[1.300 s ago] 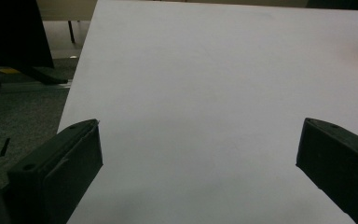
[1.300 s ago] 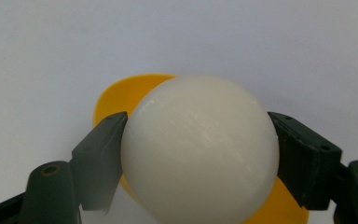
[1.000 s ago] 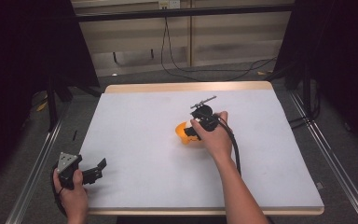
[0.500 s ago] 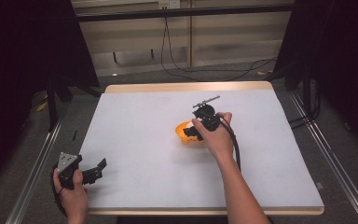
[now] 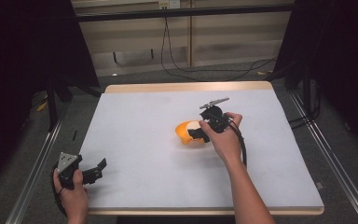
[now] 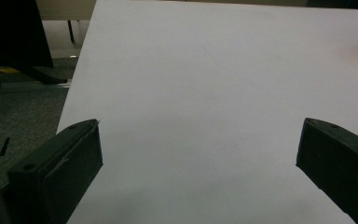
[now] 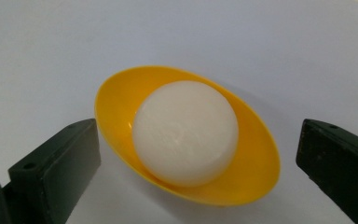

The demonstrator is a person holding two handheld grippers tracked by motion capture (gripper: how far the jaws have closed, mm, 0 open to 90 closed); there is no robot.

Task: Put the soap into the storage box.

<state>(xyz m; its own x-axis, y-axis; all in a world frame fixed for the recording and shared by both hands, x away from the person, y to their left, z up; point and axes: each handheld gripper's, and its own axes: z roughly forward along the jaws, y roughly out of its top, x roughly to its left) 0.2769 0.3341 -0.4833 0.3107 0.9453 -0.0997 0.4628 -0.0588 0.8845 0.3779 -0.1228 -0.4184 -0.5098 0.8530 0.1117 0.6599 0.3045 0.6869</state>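
With both grippers wide, right gripper [image 7: 198,140] straddles 1 white ball [image 7: 185,132] seated in yellow bowl [image 7: 256,172] mid-worktop [image 5: 135,121]; close centred, gently; left gripper [image 5: 89,171] idle at near-left corner.

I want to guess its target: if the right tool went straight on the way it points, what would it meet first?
Probably the white ball sitting in the yellow bowl: it lies centred between the right tool's open jaws, though the bowl's near rim could touch first.
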